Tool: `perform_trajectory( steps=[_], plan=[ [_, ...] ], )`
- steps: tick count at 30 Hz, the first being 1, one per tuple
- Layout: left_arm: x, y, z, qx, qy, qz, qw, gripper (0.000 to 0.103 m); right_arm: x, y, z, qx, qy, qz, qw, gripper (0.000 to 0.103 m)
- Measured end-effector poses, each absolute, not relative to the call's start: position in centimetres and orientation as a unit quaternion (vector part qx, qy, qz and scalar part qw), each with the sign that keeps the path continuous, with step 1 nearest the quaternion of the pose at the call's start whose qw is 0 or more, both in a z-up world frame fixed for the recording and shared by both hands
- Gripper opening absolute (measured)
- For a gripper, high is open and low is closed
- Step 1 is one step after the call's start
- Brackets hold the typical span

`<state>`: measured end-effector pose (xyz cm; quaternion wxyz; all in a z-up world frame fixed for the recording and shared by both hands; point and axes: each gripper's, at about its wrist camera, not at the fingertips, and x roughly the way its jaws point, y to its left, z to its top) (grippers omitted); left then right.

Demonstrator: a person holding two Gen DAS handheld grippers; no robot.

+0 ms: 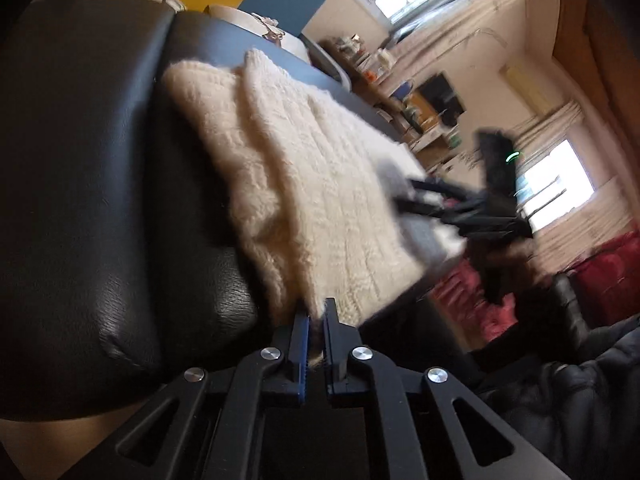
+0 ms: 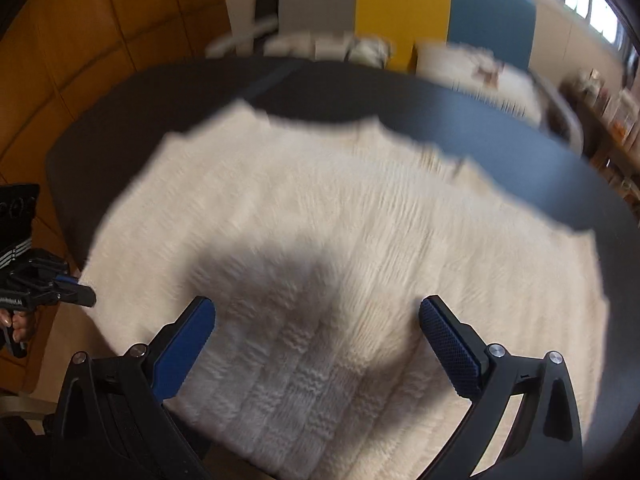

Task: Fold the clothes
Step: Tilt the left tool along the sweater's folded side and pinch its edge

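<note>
Left wrist view has my left tongs (image 1: 316, 312) pinched nearly together on the near corner of the cream knitted sweater (image 1: 304, 184), a tuft of the knit caught between the blue pads (image 1: 303, 334). The sweater lies spread flat on the dark padded worktop (image 1: 92, 168), with a raised fold running along its far side. My right tongs (image 1: 404, 192) show across the sweater as a dark blur at its opposite edge, so from here I cannot tell how they stand.

From the right wrist view, my right tongs (image 2: 316, 312) are spread wide above the sweater (image 2: 360, 220) with nothing between them, and both blue pads (image 2: 450, 350) are clear of the knit. A shadow falls on the sweater just ahead of them. The garment covers much of the worktop (image 2: 440, 112), its neckline toward the far edge. At the left border my left tongs (image 2: 86, 296) meet the sweater's edge, with fingers (image 2: 18, 326) on the handle below. Yellow and blue panels stand behind the worktop.
</note>
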<state>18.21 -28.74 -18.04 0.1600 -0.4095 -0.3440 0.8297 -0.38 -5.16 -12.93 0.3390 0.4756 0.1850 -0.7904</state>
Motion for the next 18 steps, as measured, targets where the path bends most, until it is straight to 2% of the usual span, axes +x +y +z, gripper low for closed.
perform_trajectory(
  steps=[2, 3, 5, 6, 7, 9, 12, 18],
  plan=[
    [18.0, -29.0, -18.2, -0.402, -0.371, 0.82, 0.169, 0.019, 0.1, -5.5, -13.3, 0.454, 0.207, -0.798, 0.339, 0.103],
    [17.9, -29.0, -18.1, -0.397, -0.377, 0.818, 0.174, 0.021, 0.0, -5.5, -13.3, 0.453, 0.207, -0.798, 0.339, 0.103],
    [17.6, -28.8, -17.8, -0.396, -0.374, 0.818, 0.185, 0.021, -0.2, -5.4, -13.3, 0.453, 0.204, -0.798, 0.34, 0.103],
    [17.4, -28.2, -17.4, -0.406, -0.348, 0.824, 0.186, 0.021, -0.4, -5.4, -13.3, 0.453, 0.202, -0.798, 0.342, 0.103],
    [17.4, -27.6, -16.9, -0.415, -0.323, 0.83, 0.186, 0.016, -0.5, -5.3, -13.3, 0.453, 0.201, -0.797, 0.344, 0.103],
    [17.8, -27.7, -15.6, -0.414, -0.296, 0.841, 0.183, 0.016, -0.7, -5.0, -12.8, 0.451, 0.192, -0.799, 0.349, 0.103],
    [18.0, -29.8, -13.5, -0.376, -0.305, 0.862, 0.152, 0.018, -1.5, -3.5, -11.4, 0.443, 0.144, -0.81, 0.357, 0.103],
    [13.4, -30.8, -12.5, -0.322, -0.332, 0.882, 0.092, 0.022, -3.0, -0.8, -10.1, 0.429, 0.12, -0.836, 0.322, 0.103]
  ],
)
